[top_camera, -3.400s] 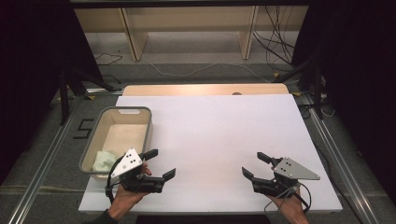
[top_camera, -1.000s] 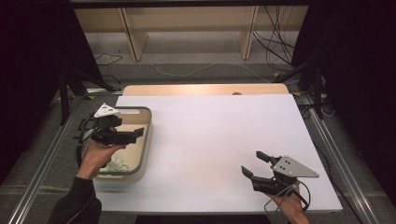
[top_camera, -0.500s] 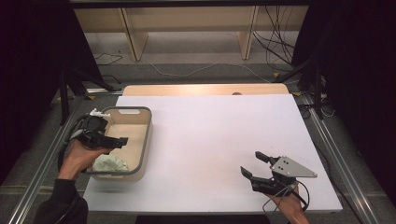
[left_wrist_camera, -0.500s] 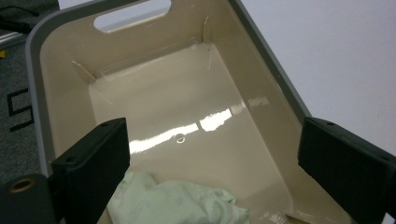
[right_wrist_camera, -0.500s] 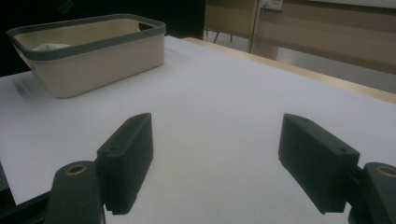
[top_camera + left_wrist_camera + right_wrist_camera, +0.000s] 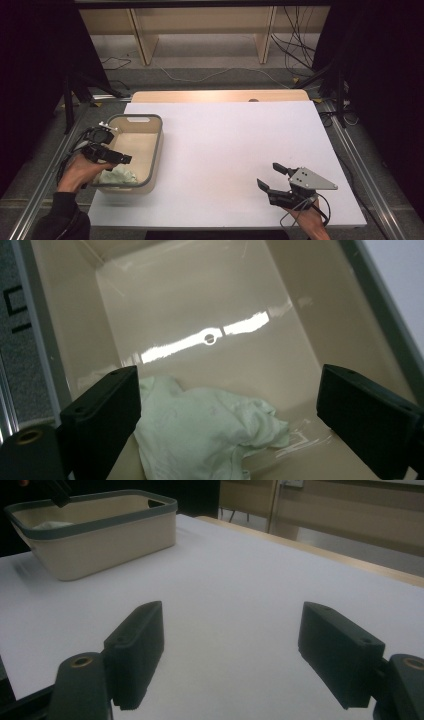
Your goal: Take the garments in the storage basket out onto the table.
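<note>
The counter has a white, flat top, and at its far edge a strip of light wood is visible. Around it the room is dark, with black walls on both sides. Behind the counter there is a pale wooden shelf frame standing on a grey floor, and several cables lie and hang there. Metal rails run along the left and right sides of the counter.

On the left part of the counter stands a beige tub with a grey rim. Inside it, at the near end, lies a crumpled pale green cloth (in the left gripper view the cloth rests on the shiny bottom of the tub, below and between the jaws). The left tool is held over the near left part of the tub, above the cloth, and its jaws stand wide apart with nothing between them. I cannot tell if they touch the cloth.

The right tool is near the front right corner of the counter, well apart from the tub. Its jaws are also wide and they hold nothing; in the right gripper view the tub shows far off.
</note>
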### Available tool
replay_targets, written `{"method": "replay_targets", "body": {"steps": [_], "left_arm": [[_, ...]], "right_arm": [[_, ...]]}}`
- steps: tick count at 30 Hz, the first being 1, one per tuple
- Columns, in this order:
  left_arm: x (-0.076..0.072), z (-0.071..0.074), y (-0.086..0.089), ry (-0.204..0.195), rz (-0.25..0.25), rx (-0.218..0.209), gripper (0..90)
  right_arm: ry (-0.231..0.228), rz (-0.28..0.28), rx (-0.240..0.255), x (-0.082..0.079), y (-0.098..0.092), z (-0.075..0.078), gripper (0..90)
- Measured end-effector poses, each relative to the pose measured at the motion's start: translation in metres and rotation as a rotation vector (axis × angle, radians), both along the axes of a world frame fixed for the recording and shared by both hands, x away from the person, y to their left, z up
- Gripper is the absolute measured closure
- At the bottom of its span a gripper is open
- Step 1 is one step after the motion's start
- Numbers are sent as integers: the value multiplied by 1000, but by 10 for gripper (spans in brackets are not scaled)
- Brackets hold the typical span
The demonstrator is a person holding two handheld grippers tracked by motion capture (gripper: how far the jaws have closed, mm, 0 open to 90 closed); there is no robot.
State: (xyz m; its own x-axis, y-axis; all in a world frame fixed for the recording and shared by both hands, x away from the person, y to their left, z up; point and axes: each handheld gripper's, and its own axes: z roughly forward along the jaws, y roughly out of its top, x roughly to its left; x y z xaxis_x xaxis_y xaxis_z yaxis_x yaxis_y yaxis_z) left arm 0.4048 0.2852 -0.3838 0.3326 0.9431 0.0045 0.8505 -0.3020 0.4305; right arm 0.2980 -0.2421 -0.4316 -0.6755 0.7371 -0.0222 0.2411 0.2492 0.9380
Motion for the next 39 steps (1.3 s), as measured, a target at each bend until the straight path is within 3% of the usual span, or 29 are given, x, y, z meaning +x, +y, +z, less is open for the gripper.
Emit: {"method": "replay_targets", "body": {"steps": [4, 11, 26, 27, 29, 30, 31, 32, 33, 34, 35, 37, 39], "left_arm": [[3, -10, 2, 64, 5, 5, 100], [6, -24, 7, 136, 16, 47, 134], [14, -50, 6, 251, 14, 97, 175], [15, -51, 6, 254, 14, 98, 242], [16, -52, 5, 254, 13, 110, 287], [16, -53, 5, 254, 12, 118, 351], [17, -55, 5, 253, 13, 123, 481], [17, -56, 5, 252, 11, 133, 481], [17, -56, 5, 248, 9, 145, 600], [17, -57, 5, 247, 5, 151, 649], [17, -57, 5, 243, 3, 155, 649], [17, -56, 6, 237, 3, 155, 733], [16, -54, 8, 236, -4, 140, 741]], "right_arm": [[3, 6, 2, 1, 1, -1, 270], [1, 5, -7, 1, 1, -2, 270], [3, 9, -17, 1, 2, -2, 271], [3, 6, -18, 1, 2, -2, 271], [4, 6, -20, 1, 2, -2, 271], [3, 8, -23, 1, 2, -2, 270], [3, 11, -22, 1, 3, -2, 271], [3, 11, -22, 1, 3, -2, 271], [0, 10, -23, 1, 3, -2, 272], [-2, 13, -24, 1, 3, -2, 272], [-2, 13, -24, 1, 3, -2, 272], [-1, 13, -24, 2, 3, -2, 272], [-3, 11, -27, 2, 2, -2, 272]]}}
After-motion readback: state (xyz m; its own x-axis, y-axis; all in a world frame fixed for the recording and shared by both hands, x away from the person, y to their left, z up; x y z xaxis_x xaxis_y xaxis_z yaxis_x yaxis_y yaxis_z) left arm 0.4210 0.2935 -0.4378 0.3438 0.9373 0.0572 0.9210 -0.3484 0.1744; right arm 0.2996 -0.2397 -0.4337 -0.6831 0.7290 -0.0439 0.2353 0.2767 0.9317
